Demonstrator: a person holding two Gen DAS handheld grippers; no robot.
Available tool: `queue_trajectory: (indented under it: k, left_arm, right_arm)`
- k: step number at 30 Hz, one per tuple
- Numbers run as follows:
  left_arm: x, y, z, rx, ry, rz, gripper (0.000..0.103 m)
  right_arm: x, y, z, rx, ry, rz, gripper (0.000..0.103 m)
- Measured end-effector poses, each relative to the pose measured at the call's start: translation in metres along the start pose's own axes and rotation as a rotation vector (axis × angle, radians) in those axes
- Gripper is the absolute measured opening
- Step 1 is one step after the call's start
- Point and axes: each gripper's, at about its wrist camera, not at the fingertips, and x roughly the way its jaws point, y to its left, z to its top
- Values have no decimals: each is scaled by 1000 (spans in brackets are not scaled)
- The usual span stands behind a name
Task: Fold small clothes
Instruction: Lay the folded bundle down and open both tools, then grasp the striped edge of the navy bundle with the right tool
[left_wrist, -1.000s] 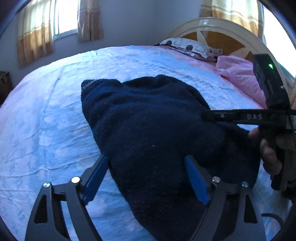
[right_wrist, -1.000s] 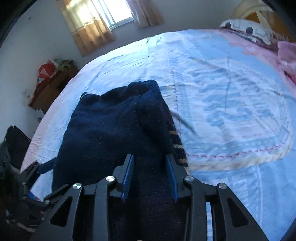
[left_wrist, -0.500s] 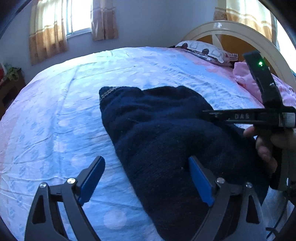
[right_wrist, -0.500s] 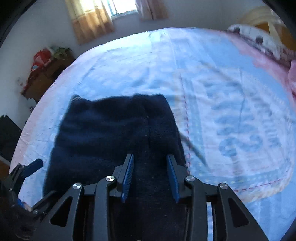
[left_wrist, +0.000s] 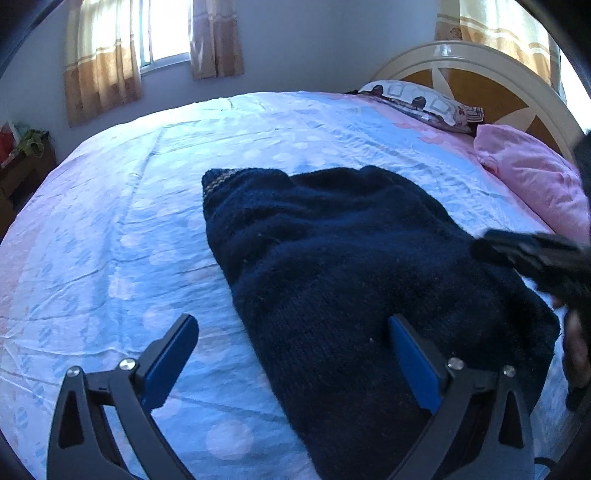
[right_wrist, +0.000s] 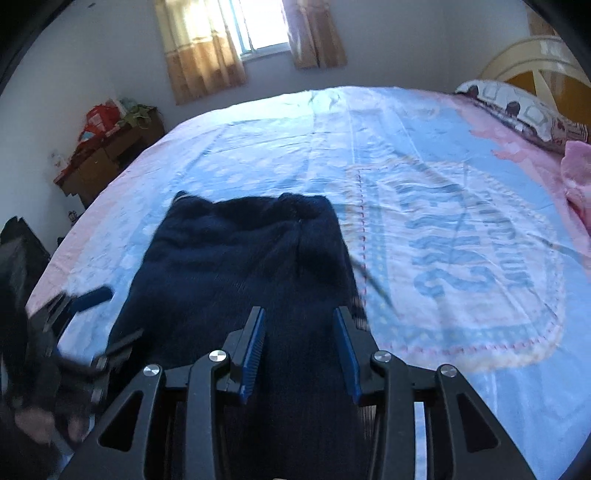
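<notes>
— Well, where's the sweater (left_wrist: 351, 266)?

— Flat on the bedsheet (left_wrist: 110, 258), bare sheet beyond its far and left edges (pillows lie toward the headboard). My left gripper (left_wrist: 291, 354) is opening wide, the near-left hem between its fingers, unpressed. My right gripper (right_wrist: 299, 347) stands narrow over the knit; grip unclear.

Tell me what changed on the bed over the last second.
The left tongs are opening wider, with only the edge of the navy knitted sweater lying between the pads, unpressed. The sweater's raised fold has dropped and it now lies flatter on the blue bedsheet. The right tongs stay part open over the sweater's near end; whether they pinch it is unclear. Pillows and sheet are unchanged.
</notes>
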Motion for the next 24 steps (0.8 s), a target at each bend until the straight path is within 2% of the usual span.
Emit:
queue_trajectory:
  k: [4,7,15,20,24]
  left_arm:
    - [-3,-5,0,18,-6,11,103]
    - [-3,-7,0,25,-4,16,103]
    - [-23,-18,-10,53,-18,21,103]
    - [-41,-20,-32,58,-6,-3,103]
    - [-42,-18,-56,47,39,-35,103]
  right_arm:
    - [-15,8,-23,-67,3,33,39]
    - [-7,4,-35,-90,40,6,39]
    - [-6,1,-49,-129,53,-52,40]
    - [-36,-9,-55,-38,11,-37,40]
    - [-57,-29,-77,27,34,-64,39]
